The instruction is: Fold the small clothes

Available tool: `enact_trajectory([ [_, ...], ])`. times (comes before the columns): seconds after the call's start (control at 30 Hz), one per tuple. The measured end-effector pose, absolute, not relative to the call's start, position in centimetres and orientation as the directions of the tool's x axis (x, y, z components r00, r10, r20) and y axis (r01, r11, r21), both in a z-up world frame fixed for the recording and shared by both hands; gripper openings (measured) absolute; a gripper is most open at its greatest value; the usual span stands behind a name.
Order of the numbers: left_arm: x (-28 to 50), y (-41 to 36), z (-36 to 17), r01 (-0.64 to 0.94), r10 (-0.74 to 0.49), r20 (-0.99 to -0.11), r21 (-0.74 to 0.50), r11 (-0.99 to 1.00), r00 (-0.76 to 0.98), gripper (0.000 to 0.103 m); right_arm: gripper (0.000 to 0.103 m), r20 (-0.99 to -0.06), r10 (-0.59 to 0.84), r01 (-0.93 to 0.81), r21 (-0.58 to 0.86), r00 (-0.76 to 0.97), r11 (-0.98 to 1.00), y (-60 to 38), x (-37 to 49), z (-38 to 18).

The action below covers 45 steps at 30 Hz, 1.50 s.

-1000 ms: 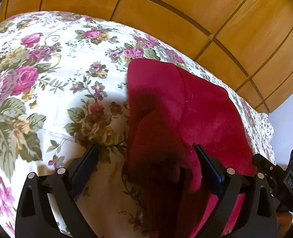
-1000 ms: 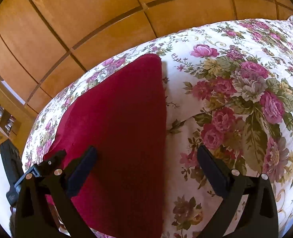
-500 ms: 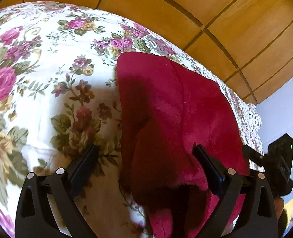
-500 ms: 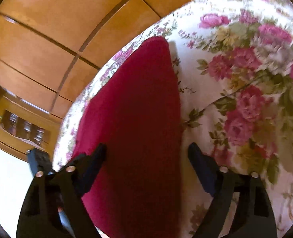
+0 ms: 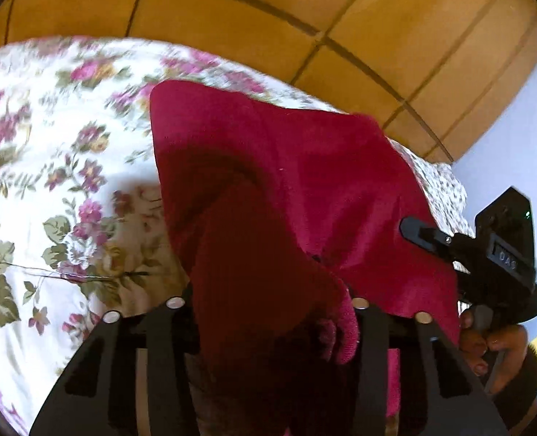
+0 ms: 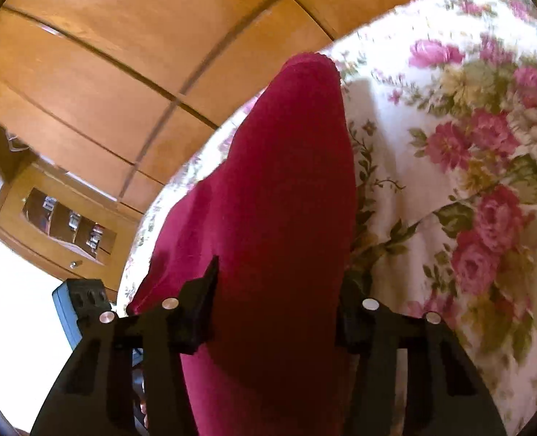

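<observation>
- The red cloth (image 5: 304, 167) is lying on the floral bedspread (image 5: 50, 167), with its near end bunching up toward both grippers.
- In the left wrist view, the cloth is rising in a dark fold at the near edge and is spreading flatter toward the far side.
- The left gripper (image 5: 268, 312) is closing its jaws, and the bunched fold is sitting between them; the fingertips are hidden by the fabric, so contact cannot be confirmed.
- In the right wrist view, the cloth (image 6: 286, 181) is running as a long ridge away from the camera.
- The right gripper (image 6: 279, 298) is also closing its jaws around the near end of that ridge; its left finger (image 6: 199, 301) is lying against the fabric, and the other finger is partly covered.
- A hand (image 5: 486, 345) is holding the right gripper's body at the right edge of the left wrist view.
- Wooden panelling (image 6: 123, 54) is standing beyond the bed, with a small cabinet (image 6: 57, 225) beside it.
</observation>
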<state>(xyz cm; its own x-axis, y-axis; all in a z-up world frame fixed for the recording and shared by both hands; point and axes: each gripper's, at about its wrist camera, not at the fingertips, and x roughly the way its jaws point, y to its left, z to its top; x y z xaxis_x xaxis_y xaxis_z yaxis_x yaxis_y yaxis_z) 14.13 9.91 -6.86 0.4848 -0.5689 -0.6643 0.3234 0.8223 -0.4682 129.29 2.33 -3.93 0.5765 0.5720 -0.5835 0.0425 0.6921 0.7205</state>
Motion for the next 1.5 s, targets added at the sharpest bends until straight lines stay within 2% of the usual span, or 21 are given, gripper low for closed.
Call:
enact_trajectory([
  [0.23,10.8,3.6,-5.3,0.449,-0.662,-0.634,-0.494,0.744,0.399,0.040,0.051,-0.594,0.467,0.030,0.638,0.655,0.769,-2.2,122.3,-0.3],
  [0.33,9.9,0.1,-5.5,0.492,-0.697,-0.633,-0.512,0.704,0.338,0.040,0.051,-0.615,0.424,0.077,0.621,0.665,0.780,-5.6,119.2,-0.2],
  [0.47,9.2,-3.9,-5.5,0.551,-0.693,-0.654,-0.472,0.688,0.305,0.041,0.051,-0.641,0.392,0.140,0.618,0.659,0.774,-9.3,116.4,-1.5],
  [0.6,9.7,-5.2,-5.7,0.539,-0.650,-0.692,-0.434,0.722,0.313,0.060,0.056,-0.616,0.440,0.207,0.705,0.654,0.679,-11.9,114.7,-4.5],
  [0.67,10.5,-4.8,-5.8,0.516,-0.638,-0.704,-0.438,0.736,0.311,0.067,0.066,-0.597,0.453,0.229,0.737,0.662,0.636,-12.7,114.0,-5.7],
  [0.7,10.7,-4.5,-5.9,0.506,-0.632,-0.708,-0.437,0.743,0.316,0.077,0.071,-0.595,0.458,0.241,0.746,0.660,0.621,-13.0,113.8,-6.1],
  [0.73,10.8,-3.8,-6.2,0.488,-0.618,-0.716,-0.433,0.758,0.324,0.082,0.075,-0.590,0.483,0.248,0.762,0.647,0.598,-13.3,113.8,-6.6],
  [0.77,11.0,-3.6,-6.6,0.474,-0.614,-0.725,-0.442,0.762,0.311,0.090,0.076,-0.579,0.502,0.241,0.774,0.642,0.585,-13.8,113.8,-7.0],
  [0.87,11.6,-3.5,-8.3,0.421,-0.627,-0.728,-0.495,0.760,0.277,0.093,0.074,-0.576,0.508,0.217,0.770,0.640,0.600,-14.3,113.7,-7.1],
  [0.9,11.6,-3.8,-8.4,0.421,-0.629,-0.724,-0.496,0.759,0.282,0.088,0.071,-0.575,0.504,0.209,0.767,0.644,0.607,-14.3,113.7,-7.0],
  [0.93,11.3,-4.4,-8.4,0.441,-0.646,-0.715,-0.506,0.741,0.265,0.070,0.059,-0.566,0.509,0.193,0.769,0.649,0.609,-14.2,113.6,-6.8],
  [0.97,10.7,-5.6,-8.1,0.464,-0.661,-0.710,-0.514,0.722,0.243,0.066,0.056,-0.565,0.508,0.184,0.766,0.650,0.616,-13.7,113.9,-6.5],
  [1.03,10.1,-6.9,-7.4,0.505,-0.643,-0.718,-0.465,0.727,0.265,0.050,0.053,-0.583,0.490,0.166,0.736,0.648,0.656,-13.2,114.0,-5.7],
  [1.1,9.6,-7.7,-6.3,0.544,-0.634,-0.718,-0.422,0.726,0.289,0.042,0.051,-0.585,0.471,0.124,0.704,0.660,0.699,-11.8,113.6,-4.2],
  [1.27,9.4,-9.5,-4.4,0.591,-0.676,-0.676,-0.428,0.684,0.293,0.039,0.050,-0.572,0.372,0.067,0.604,0.731,0.794,-11.8,112.4,-0.7],
  [1.5,12.4,-16.3,-1.7,0.697,-0.741,-0.603,-0.394,0.599,0.296,0.039,0.050,-0.516,0.222,0.099,0.523,0.828,0.846,-17.0,111.2,2.4],
])
